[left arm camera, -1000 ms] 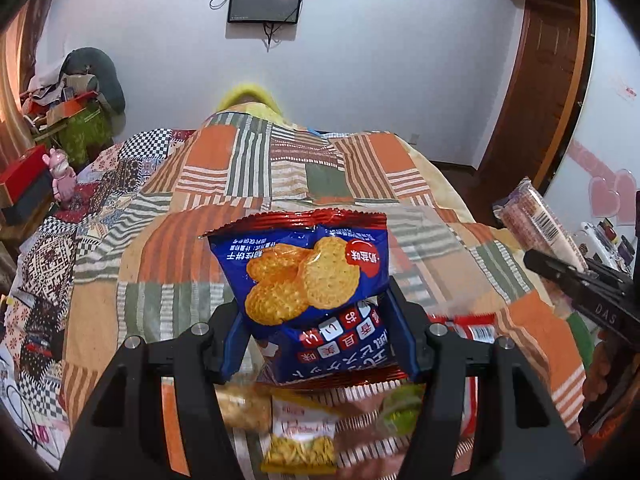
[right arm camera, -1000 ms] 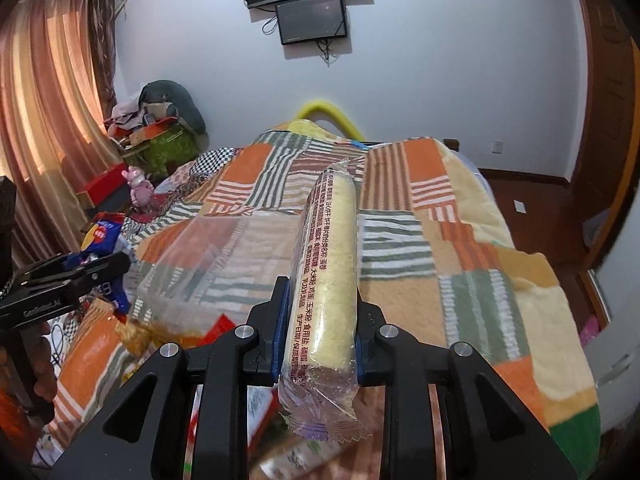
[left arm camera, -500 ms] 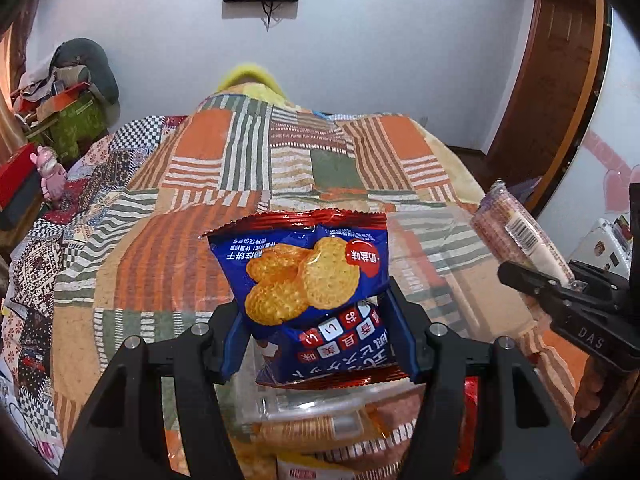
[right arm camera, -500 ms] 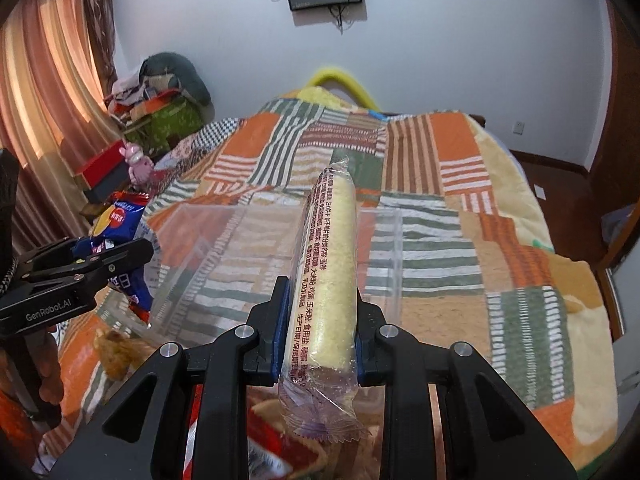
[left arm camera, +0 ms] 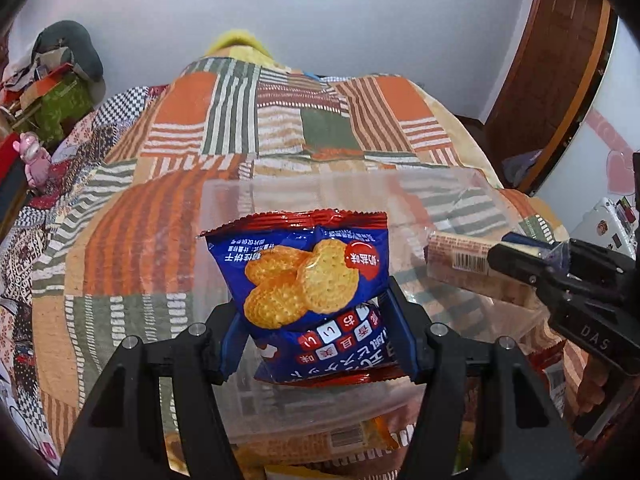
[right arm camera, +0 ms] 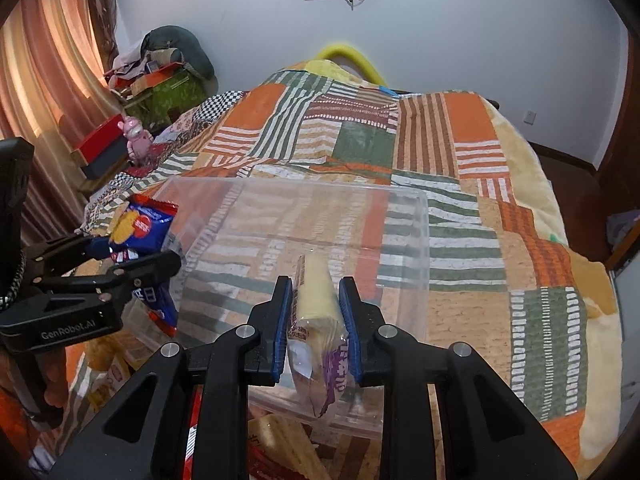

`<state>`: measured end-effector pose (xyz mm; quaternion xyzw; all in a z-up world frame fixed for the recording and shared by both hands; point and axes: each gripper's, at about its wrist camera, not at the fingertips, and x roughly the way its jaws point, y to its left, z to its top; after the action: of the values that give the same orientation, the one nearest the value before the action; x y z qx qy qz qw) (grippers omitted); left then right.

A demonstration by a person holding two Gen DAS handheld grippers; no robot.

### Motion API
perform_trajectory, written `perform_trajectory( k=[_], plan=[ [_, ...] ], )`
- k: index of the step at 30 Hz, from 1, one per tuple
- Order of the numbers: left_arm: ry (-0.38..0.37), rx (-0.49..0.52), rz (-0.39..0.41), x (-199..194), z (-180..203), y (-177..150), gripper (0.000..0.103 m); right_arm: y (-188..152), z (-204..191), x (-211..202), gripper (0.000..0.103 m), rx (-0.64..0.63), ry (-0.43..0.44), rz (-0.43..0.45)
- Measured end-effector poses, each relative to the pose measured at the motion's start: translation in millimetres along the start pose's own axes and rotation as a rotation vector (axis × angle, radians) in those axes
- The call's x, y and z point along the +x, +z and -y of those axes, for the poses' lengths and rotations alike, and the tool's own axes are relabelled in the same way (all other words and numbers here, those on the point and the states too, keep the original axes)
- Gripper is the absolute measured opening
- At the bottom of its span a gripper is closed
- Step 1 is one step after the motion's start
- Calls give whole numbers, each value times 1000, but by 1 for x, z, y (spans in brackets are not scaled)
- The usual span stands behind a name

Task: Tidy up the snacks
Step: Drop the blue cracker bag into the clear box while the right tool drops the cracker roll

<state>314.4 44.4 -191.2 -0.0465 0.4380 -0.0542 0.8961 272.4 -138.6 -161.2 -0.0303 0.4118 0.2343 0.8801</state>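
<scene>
two snacks held over a clear bin on the bed

the left gripper point(left arm camera: 316, 316) is clamped on a blue cracker packet point(left arm camera: 308, 280), held above the near left part of a clear plastic bin point(right arm camera: 420, 216) that sits on the patchwork bedspread point(right arm camera: 460, 128). the right gripper point(right arm camera: 316, 320) is clenched on a long yellow roll in clear wrap point(right arm camera: 316, 300), its far end tilted down into the bin; whether it touches the bin floor cannot be told through the plastic. in the left view the roll point(left arm camera: 456, 252) is seen beside the packet, apart from it. more snack packets point(left arm camera: 352, 436) are seen blurred through the bin's near wall, possibly lying just in front of it.
</scene>
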Motion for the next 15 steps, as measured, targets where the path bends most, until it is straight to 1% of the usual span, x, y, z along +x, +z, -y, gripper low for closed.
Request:
perform_trajectory(
  k=[3,5,7,8,9,10,14,15],
  plan=[
    [-16,-7,-19,0,-1,-2,63,1,0,-4,24,-6,-8,1],
    [-16,-9,-19,-4,-1,-3,67,2,0,-11,31,-7,-11,13],
    [3,-4,7,-13,0,-2,75,2,0,-18,43,-8,-18,30],
    [10,-3,20,-18,1,-2,78,2,-1,-22,46,-9,-22,40],
    [15,-2,37,-24,2,-2,82,2,-1,-26,51,-10,-24,49],
    [19,-2,52,-30,2,-2,84,1,-2,-32,54,-10,-28,60],
    [27,1,94,-55,2,-2,86,0,-6,-51,58,-13,-25,90],
    [31,5,103,-61,2,-3,87,0,-7,-54,61,-13,-24,96]
  ],
)
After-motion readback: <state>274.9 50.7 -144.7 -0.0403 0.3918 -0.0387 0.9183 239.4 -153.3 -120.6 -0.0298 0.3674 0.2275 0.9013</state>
